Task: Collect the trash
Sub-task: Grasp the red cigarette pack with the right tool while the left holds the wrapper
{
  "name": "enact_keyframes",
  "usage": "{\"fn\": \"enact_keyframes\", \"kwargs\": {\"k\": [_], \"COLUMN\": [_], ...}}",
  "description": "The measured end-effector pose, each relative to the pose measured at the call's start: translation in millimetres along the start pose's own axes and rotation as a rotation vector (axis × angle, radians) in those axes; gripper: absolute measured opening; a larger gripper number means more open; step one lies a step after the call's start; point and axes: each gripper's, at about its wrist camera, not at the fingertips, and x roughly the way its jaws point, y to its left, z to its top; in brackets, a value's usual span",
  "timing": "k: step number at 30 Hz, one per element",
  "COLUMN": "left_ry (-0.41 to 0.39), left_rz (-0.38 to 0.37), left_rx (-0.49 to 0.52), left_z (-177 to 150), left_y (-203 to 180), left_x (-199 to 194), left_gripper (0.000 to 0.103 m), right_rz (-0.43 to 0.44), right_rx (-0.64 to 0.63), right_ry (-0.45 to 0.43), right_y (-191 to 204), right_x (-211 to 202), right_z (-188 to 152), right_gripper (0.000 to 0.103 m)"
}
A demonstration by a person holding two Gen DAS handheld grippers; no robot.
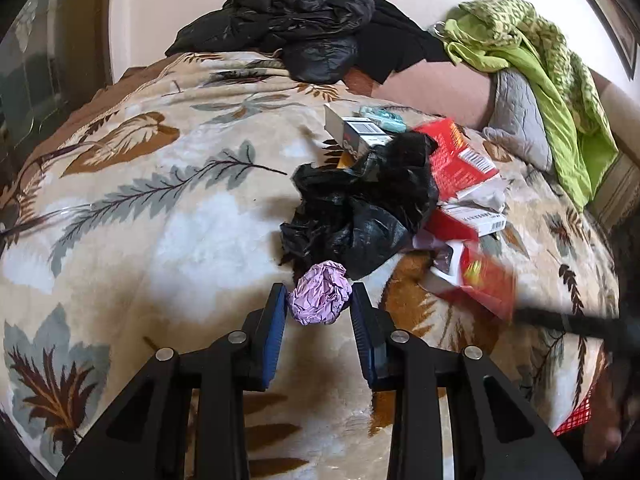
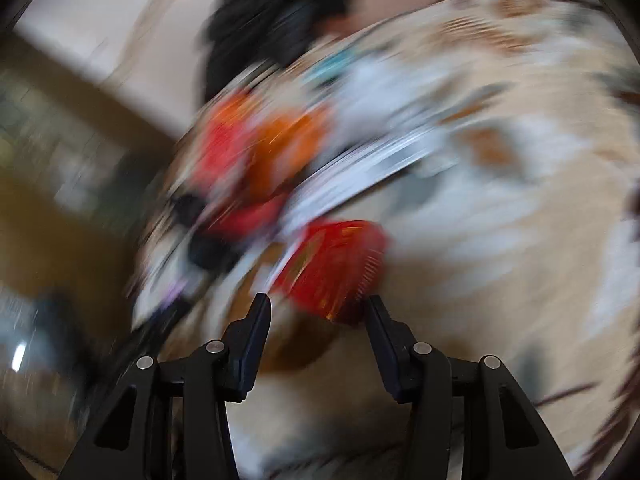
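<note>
My left gripper (image 1: 318, 301) is shut on a crumpled purple paper ball (image 1: 320, 296), just above the leaf-patterned blanket (image 1: 160, 240). Right behind the ball lies a crumpled black plastic bag (image 1: 360, 208), with red and white cartons (image 1: 460, 160) heaped around it. The right wrist view is badly smeared. There my right gripper (image 2: 316, 304) has its jaws apart and a red foil packet (image 2: 336, 264) lies between the fingertips. It brushes the right one, and a gap shows at the left one. In the left wrist view the same red packet (image 1: 486, 288) is blurred, with a dark finger (image 1: 560, 322) of the right gripper beside it.
A black jacket (image 1: 296, 24) and a green cloth (image 1: 532, 64) lie at the far end of the bed, with a grey quilted pillow (image 1: 516, 116) under the cloth. A white box (image 1: 356, 132) and a teal packet (image 1: 380, 117) sit behind the bag. Bare blanket stretches to the left.
</note>
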Motion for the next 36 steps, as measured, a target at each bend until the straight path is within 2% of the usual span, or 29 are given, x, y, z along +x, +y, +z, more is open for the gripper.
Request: {"fn": "enact_keyframes", "kwargs": {"k": [1,3,8,10,11,14,17,19,21,24,31,36], "left_ry": [-0.003,-0.009,-0.011,-0.01,-0.009,-0.014,-0.022,-0.021,-0.019,-0.024,-0.043,-0.068], "left_rz": [0.001,0.004,0.009,0.007,0.007,0.013,0.017,0.019,0.016,0.015,-0.023,-0.068], "left_rx": [-0.003,-0.006,-0.001,-0.003,-0.001,0.011,0.012,0.0,-0.011,-0.006,0.011,0.058], "left_z": [0.7,1.3,1.0,0.5,0.5,-0.2,-0.7,-0.5,-0.7,-0.3,-2.3,-2.6], "left_y": [0.4,1.1,1.8,1.9,1.9,1.5,5.1,8.8,10.8,9.0,0.1,-20.1], "left_x": [-0.3,-1.6,-2.6,-2.4,-2.3,-4.2,-8.0,-9.7,-10.5,-12.4,-22.5,-30.9], "left_gripper": [0.031,0.031,0.031,0.031,0.031,0.031,0.031,0.031,0.031,0.031,0.031,0.031], "right_rz": [0.026,-0.005,-0.159,-0.218,-0.217,-0.203,-0.224,-0.286,-0.394,-0.474,-0.432,-0.392], "right_rx": [-0.045,-0.097,-0.034,-0.034,-0.021,0.004,-0.112,-0.198,-0.293,-0.364,-0.329,-0.258], "right_ry": [0.004,-0.045,-0.167,-0.186,-0.165,-0.076,-0.048,-0.029,-0.024,-0.018,-0.022,-0.091], "right_y": [10.0,18.5,-1.1,-5.1,-9.6,-10.9,12.0,27.0,38.1,46.5,50.7,46.3], "right_x": [-2.0,-12.7,-23.1,-13.7,-5.2,19.2,30.7,40.6,53.2,61.9,34.9,-6.7], "right_z": [-4.3,-6.2,8.7,22.3,29.4,33.9,27.8,21.5,10.6,3.9,-16.4,-40.9], "right_gripper": [0.054,0.056,0.06,0.076,0.078,0.078,0.078,0.078,0.077,0.06,0.059,0.06]}}
